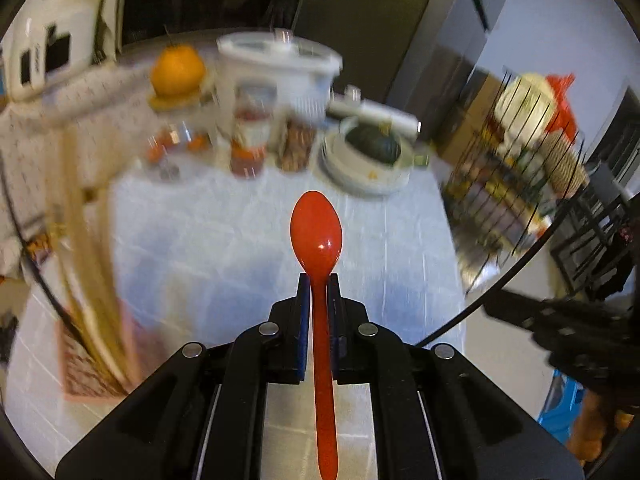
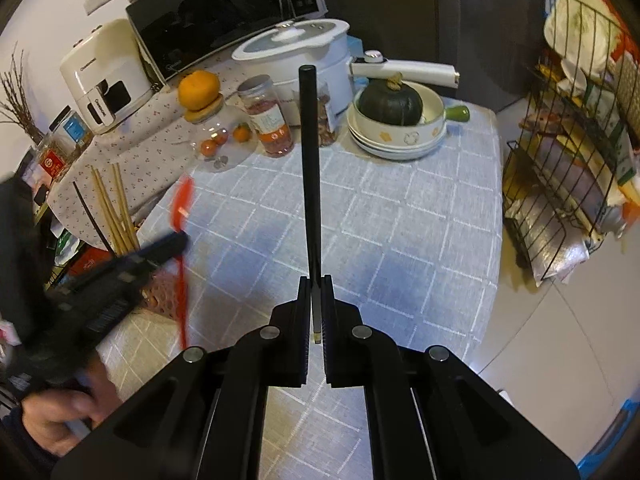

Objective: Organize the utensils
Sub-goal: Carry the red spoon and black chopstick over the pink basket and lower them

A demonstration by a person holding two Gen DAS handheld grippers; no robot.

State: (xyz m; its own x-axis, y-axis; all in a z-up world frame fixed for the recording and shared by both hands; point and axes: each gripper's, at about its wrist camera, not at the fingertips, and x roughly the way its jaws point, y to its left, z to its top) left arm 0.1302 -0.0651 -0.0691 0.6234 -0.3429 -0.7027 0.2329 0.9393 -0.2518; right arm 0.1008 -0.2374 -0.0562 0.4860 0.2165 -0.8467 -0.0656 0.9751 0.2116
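My left gripper (image 1: 318, 280) is shut on a red plastic spoon (image 1: 316, 228), bowl pointing forward, held above the blue-grey checked tablecloth (image 1: 224, 256). The left wrist view is motion-blurred. In the right wrist view the left gripper (image 2: 176, 242) and the red spoon (image 2: 182, 208) show at the left, next to a pink basket (image 2: 160, 292) holding wooden chopsticks (image 2: 114, 208). My right gripper (image 2: 316, 280) is shut on a black chopstick (image 2: 310, 160) that points forward over the table.
At the table's back stand a white cooker (image 2: 304, 48), jars (image 2: 268, 116), an orange on a jar (image 2: 199, 88), and a bowl stack with a green squash (image 2: 390, 102). A black wire rack (image 2: 568, 168) stands at the right beyond the table edge. A microwave (image 2: 224, 12) sits behind.
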